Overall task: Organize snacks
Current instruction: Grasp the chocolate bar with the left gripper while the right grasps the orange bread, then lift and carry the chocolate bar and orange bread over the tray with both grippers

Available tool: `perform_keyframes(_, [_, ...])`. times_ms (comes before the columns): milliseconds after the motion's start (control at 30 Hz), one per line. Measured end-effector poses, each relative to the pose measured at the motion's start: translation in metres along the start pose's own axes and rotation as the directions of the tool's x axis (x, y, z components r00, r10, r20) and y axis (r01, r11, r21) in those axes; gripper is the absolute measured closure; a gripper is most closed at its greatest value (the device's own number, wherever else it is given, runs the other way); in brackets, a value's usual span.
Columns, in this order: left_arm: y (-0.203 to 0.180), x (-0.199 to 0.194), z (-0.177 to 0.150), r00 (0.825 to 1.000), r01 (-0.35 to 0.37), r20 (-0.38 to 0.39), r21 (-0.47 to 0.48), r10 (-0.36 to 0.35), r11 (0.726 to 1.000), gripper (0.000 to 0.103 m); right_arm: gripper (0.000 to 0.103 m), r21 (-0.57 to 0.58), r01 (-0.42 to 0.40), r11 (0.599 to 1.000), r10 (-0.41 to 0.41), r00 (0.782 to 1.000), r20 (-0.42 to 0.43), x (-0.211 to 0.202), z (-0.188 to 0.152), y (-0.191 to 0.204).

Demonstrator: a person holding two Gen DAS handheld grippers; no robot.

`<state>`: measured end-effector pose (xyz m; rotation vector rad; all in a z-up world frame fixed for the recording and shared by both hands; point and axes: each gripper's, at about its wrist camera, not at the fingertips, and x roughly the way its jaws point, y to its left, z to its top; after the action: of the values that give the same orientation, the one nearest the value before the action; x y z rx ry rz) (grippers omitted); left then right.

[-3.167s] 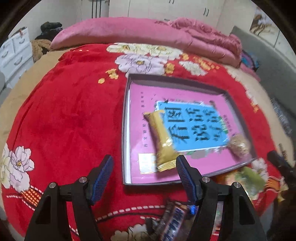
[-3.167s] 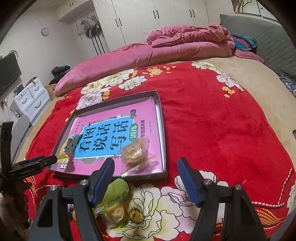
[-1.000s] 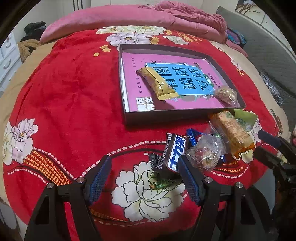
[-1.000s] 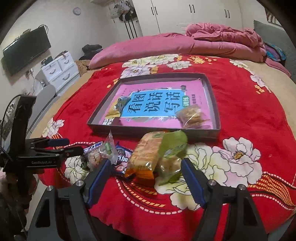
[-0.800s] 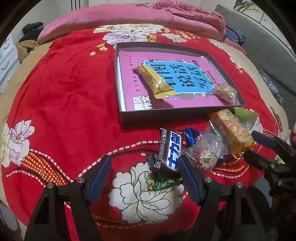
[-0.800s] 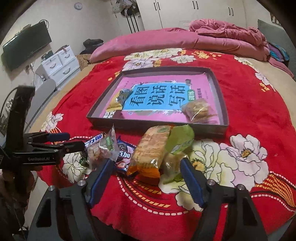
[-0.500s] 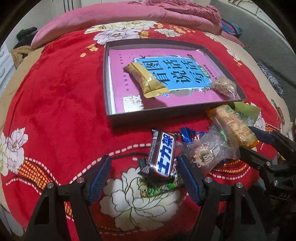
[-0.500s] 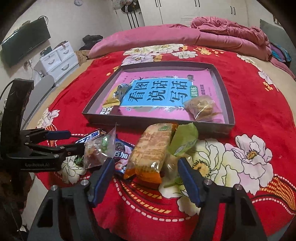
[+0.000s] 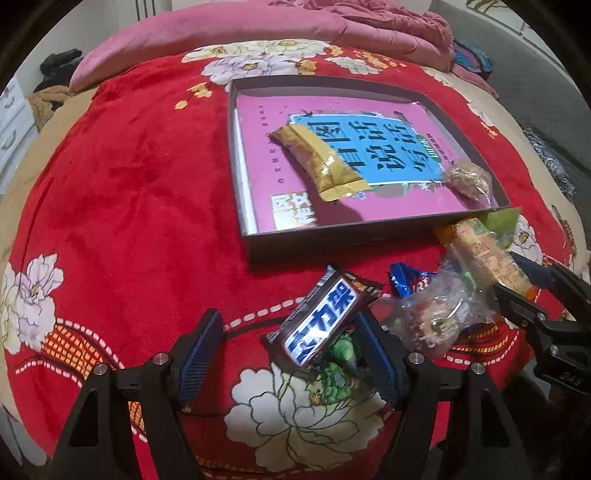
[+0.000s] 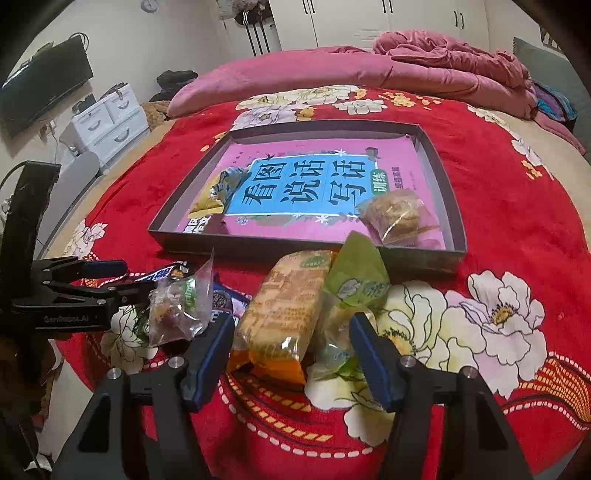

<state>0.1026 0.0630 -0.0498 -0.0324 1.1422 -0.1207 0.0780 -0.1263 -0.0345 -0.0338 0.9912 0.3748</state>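
Bed: you are working on a red floral blanket (image 9: 122, 192), with a pink quilt (image 10: 332, 70) behind it.
Left gripper (image 9: 288, 354): jaws spread and empty, set low over the blanket.
Chocolate bar (image 9: 321, 325): lies between your left jaws, close by the right-hand one; its long axis tilts away and to the right, propped on the wrappers beneath. You would likely need to turn or shift slightly to take it across its width.
Right gripper (image 10: 291, 350): jaws spread and empty, straddling the near ends of two packets.
Cracker pack (image 10: 284, 310): long axis points away from your right jaws, toward the tray.
Green packet (image 10: 354, 280): touches the cracker pack on its right side.
Clear candy bag (image 9: 436, 317): sits between the two grippers, beside a blue wrapper (image 9: 410, 280).
Tray (image 10: 306, 251): just beyond the pile; a pink book (image 10: 314, 184) lines it, bearing a gold packet (image 9: 317, 162) and a clear pastry bag (image 10: 399, 218).
Room: white drawers (image 10: 110, 118), wardrobe doors (image 10: 369, 18), wall television (image 10: 44, 85).
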Motion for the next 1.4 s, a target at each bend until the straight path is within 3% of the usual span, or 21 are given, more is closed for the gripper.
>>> perform_keyframes(233, [0.000, 0.007, 0.000, 0.999, 0.032, -0.008, 0.017, -0.032, 0.999, 0.029, 0.040, -0.066, 0.060, 0.996, -0.059, 0.998, 0.012, 0.013, 0.009, 0.014])
perform_keyframes(400, [0.001, 0.014, 0.000, 0.998, 0.066, -0.014, 0.018, -0.066, 0.998, 0.042, 0.048, -0.111, 0.100, 0.989, -0.099, 0.995, 0.013, 0.021, 0.012, 0.019])
perform_keyframes(433, [0.001, 0.014, 0.000, 0.997, 0.070, -0.014, 0.019, -0.069, 0.997, 0.043, 0.053, -0.123, 0.099, 0.987, -0.098, 0.995, 0.016, 0.022, 0.012, 0.020])
perform_keyframes(500, [0.000, 0.015, 0.000, 0.997, 0.073, -0.013, 0.027, -0.072, 0.997, 0.045, 0.063, -0.140, 0.085, 0.987, -0.085, 0.996, 0.010, 0.023, 0.011, 0.022])
perform_keyframes(867, [-0.008, 0.021, 0.003, 0.995, 0.094, -0.021, 0.059, -0.093, 0.994, 0.064, 0.066, -0.048, -0.010, 0.999, 0.013, 0.998, 0.062, 0.005, 0.005, 0.002])
perform_keyframes(1133, [0.005, 0.011, -0.004, 0.985, 0.172, 0.003, -0.021, -0.172, 0.985, 0.073, 0.066, -0.010, -0.065, 0.998, 0.065, 0.993, 0.102, -0.011, 0.008, -0.003])
perform_keyframes(1400, [0.011, -0.011, -0.009, 0.979, 0.201, 0.055, -0.087, -0.196, 0.976, 0.074, 0.066, 0.026, -0.088, 0.996, 0.085, 0.990, 0.109, -0.018, 0.007, -0.008])
